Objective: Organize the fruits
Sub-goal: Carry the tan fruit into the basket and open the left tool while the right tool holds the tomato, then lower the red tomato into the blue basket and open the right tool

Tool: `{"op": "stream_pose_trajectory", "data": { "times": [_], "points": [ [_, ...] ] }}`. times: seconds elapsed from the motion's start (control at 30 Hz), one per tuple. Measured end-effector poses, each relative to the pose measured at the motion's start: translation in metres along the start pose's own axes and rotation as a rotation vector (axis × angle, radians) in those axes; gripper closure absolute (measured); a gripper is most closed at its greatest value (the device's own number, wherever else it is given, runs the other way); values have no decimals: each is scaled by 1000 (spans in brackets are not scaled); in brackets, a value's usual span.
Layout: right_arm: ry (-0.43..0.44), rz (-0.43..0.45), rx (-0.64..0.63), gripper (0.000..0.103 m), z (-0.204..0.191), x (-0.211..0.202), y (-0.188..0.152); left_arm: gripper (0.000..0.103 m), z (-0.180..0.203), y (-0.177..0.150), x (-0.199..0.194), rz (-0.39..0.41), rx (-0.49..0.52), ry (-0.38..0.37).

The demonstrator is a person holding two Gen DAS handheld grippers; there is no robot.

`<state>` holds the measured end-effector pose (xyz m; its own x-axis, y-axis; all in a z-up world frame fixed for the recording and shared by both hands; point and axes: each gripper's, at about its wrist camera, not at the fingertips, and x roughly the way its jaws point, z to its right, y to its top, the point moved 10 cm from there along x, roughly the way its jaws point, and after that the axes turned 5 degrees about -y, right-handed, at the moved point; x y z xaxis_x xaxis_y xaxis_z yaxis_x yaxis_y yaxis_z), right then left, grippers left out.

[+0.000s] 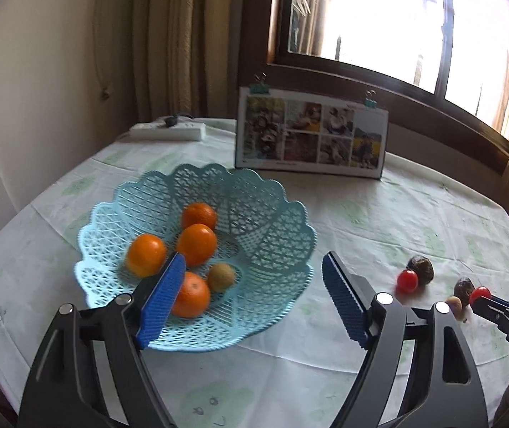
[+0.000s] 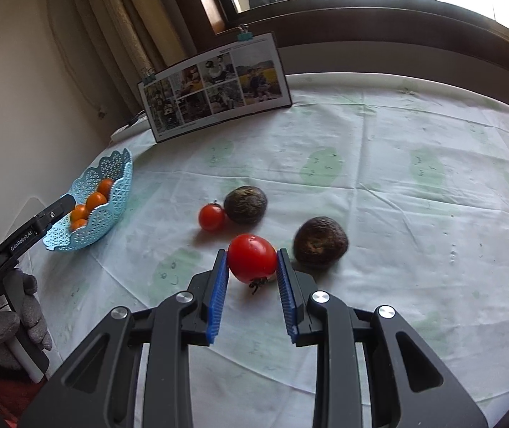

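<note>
A round tabletop (image 2: 379, 164) with a pale cloth sits by a window. The right tongs (image 2: 252, 264) squeeze a red tomato (image 2: 252, 262) so it can go in the blue basket (image 1: 275, 235). Another tomato (image 2: 211, 217) and two dark fruits (image 2: 320, 241) wait close by. The left tongs (image 1: 254, 267) hang wide open and empty above the basket of oranges (image 1: 196, 243).

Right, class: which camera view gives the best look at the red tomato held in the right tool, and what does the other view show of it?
The right wrist view: the round red tomato sits large and close between the right tool's blue pads, with its dark stem showing. The left wrist view shows only a small red tomato at the tip of the right tool, near the frame edge.
</note>
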<state>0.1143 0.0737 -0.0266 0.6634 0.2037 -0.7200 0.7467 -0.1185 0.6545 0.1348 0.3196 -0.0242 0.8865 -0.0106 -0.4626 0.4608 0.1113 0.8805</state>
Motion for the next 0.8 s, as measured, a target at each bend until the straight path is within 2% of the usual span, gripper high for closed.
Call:
{"op": "stream_pose_trajectory", "data": {
  "times": [0.3, 0.37, 0.4, 0.8],
  "points": [
    [82, 5, -91, 75, -67, 6, 17, 18, -37, -8, -14, 25, -31, 63],
    [105, 9, -118, 75, -86, 7, 22, 9, -44, -11, -16, 23, -46, 63],
    [117, 13, -132, 75, -96, 8, 24, 9, -47, -13, -18, 24, -56, 58],
    [203, 18, -230, 75, -191, 37, 47, 8, -66, -26, -27, 33, -63, 75]
  ]
}}
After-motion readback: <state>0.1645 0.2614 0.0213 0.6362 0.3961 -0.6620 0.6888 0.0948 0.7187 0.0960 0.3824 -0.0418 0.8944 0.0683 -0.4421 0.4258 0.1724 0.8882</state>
